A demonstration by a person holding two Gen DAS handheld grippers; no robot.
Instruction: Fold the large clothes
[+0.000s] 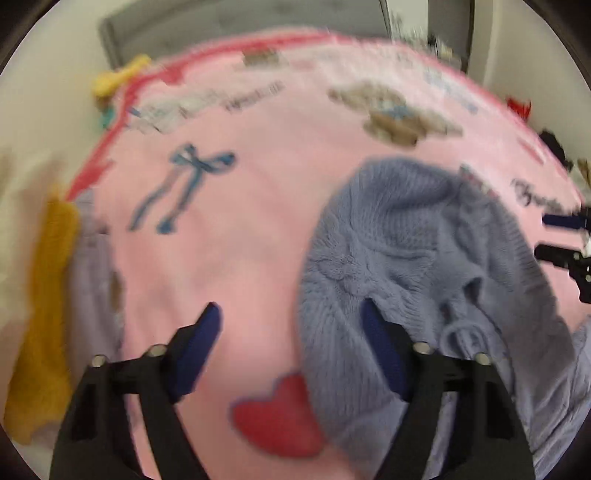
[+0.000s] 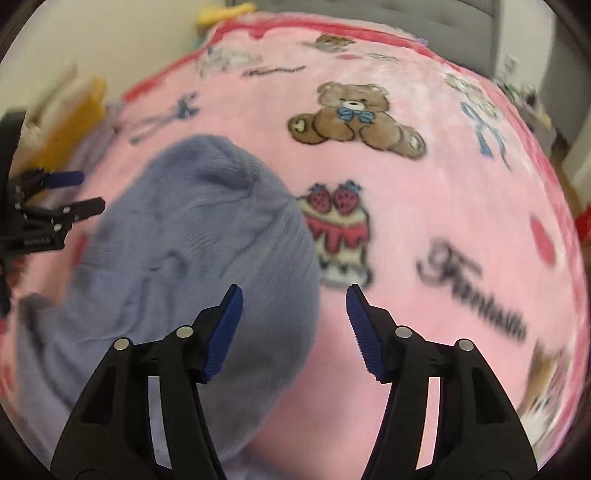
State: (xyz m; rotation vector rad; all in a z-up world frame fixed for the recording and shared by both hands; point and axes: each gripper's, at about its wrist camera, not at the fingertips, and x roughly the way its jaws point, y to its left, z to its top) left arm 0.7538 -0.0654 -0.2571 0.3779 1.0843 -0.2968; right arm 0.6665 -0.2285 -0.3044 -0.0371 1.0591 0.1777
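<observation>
A lavender-blue knit sweater [image 1: 402,266] lies bunched on a pink printed blanket [image 1: 258,236]. In the left wrist view my left gripper [image 1: 291,314] is open and empty, with its right finger over the sweater's left edge. In the right wrist view the sweater [image 2: 192,251] fills the lower left. My right gripper [image 2: 293,295] is open and empty, with its left finger over the sweater's right edge. The right gripper also shows at the right edge of the left wrist view [image 1: 554,236]. The left gripper also shows at the left edge of the right wrist view [image 2: 79,192].
The blanket [image 2: 424,206] covers a bed with a grey headboard [image 1: 229,22] behind. A mustard-yellow garment [image 1: 48,295] and a pale lilac one [image 1: 92,280] lie at the bed's left edge. Yellow items [image 1: 118,77] sit at the far left corner. Red and dark items [image 1: 521,107] lie at the right edge.
</observation>
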